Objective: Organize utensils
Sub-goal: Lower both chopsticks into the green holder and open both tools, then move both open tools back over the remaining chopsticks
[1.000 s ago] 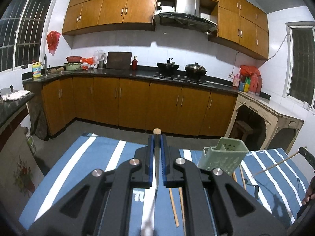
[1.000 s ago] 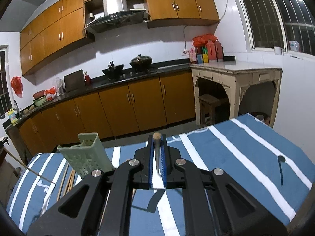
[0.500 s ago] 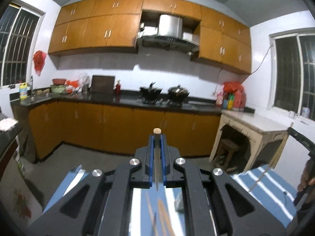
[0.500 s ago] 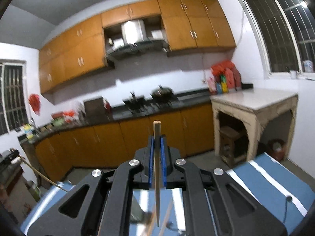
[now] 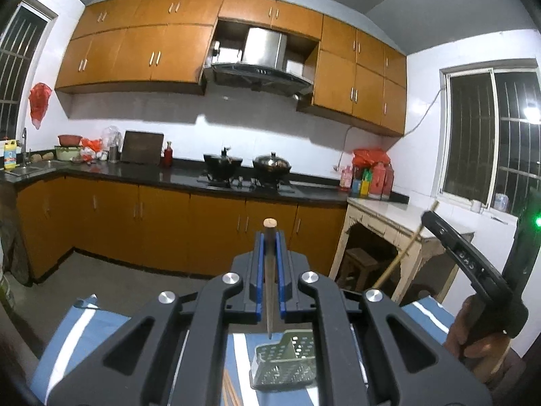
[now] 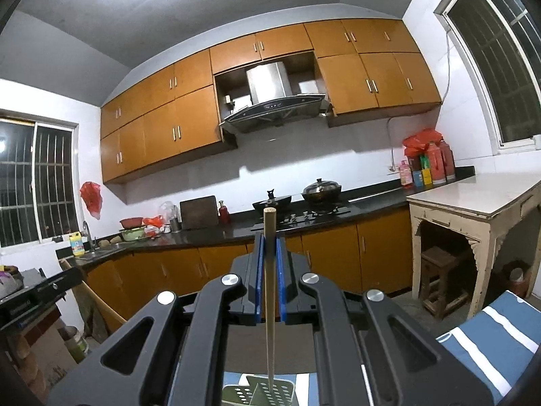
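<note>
left gripper [image 5: 269, 237]: clamped on dark chopstick [image 5: 269, 291], tip hanging just above green basket [image 5: 283, 365]
right gripper [image 6: 269, 240]: clamped on light chopstick [image 6: 269, 291], tip over basket [image 6: 258, 393]
basket: on striped tablecloth [image 5: 81, 324], more chopsticks [image 5: 229, 394] beside it

chopsticks [image 5: 269, 280] [image 6: 269, 291] upright | green perforated holder [image 5: 284, 368] below, on striped cloth

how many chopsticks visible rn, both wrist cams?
At least 4. One dark chopstick clamped in the left gripper, one light chopstick in the right gripper, at least two loose chopsticks on the cloth beside the green holder. The grippers may hide more.
</note>
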Motion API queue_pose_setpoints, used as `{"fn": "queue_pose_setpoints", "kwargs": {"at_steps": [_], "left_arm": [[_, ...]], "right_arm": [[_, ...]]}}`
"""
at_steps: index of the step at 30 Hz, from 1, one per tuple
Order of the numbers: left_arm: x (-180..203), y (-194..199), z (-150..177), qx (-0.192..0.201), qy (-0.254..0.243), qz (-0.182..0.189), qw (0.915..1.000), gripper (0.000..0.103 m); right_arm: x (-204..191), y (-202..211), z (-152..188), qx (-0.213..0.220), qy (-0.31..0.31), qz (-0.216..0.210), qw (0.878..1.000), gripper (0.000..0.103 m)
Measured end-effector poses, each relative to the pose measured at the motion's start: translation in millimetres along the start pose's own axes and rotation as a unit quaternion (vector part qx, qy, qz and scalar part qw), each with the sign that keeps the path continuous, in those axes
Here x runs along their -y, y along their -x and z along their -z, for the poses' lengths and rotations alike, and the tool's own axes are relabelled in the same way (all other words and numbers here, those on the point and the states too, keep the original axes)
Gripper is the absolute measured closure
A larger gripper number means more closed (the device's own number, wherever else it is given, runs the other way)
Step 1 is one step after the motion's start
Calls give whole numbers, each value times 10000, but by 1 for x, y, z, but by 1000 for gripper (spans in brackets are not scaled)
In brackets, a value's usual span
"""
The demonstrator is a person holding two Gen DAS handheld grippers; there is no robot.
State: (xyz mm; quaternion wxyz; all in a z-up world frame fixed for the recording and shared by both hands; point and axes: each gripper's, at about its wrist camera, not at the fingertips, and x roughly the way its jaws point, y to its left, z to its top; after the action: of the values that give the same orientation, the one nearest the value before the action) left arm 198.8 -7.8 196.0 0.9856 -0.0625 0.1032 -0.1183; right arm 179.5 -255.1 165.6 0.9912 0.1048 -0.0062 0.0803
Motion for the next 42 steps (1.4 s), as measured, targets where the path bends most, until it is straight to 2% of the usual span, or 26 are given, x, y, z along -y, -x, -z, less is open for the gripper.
{"fn": "queue_pose_setpoints", "kwargs": {"at_steps": [6,18,28,29,30,31,33,42], "left_arm": [[-2,-21,23,-271,110,111,9995,95],[-9,-54,55,-531,126,91,9985,95],[-19,-63,67,-782,231,-37,9967,93],[-20,-62,66,-783,239,-51,9966,90],[-21,-60,66,-781,247,-72,9966,85],[-23,-58,66,-775,264,-95,9966,83],[-26,-54,66,-753,307,-117,9966,77],[-45,-16,67,-637,378,-359,9966,69]], "right_arm": [[3,-13,18,-131,-7,21,9999,95],[11,-28,66,-831,-208,67,9963,95],[12,-30,78,-1178,-245,136,9926,94],[12,-30,78,-1181,-237,143,9926,93],[12,-28,77,-1173,-235,151,9927,85],[12,-26,75,-1151,-240,176,9929,69],[13,-21,71,-1057,-243,237,9938,58],[32,16,70,-1223,-275,530,9907,57]]}}
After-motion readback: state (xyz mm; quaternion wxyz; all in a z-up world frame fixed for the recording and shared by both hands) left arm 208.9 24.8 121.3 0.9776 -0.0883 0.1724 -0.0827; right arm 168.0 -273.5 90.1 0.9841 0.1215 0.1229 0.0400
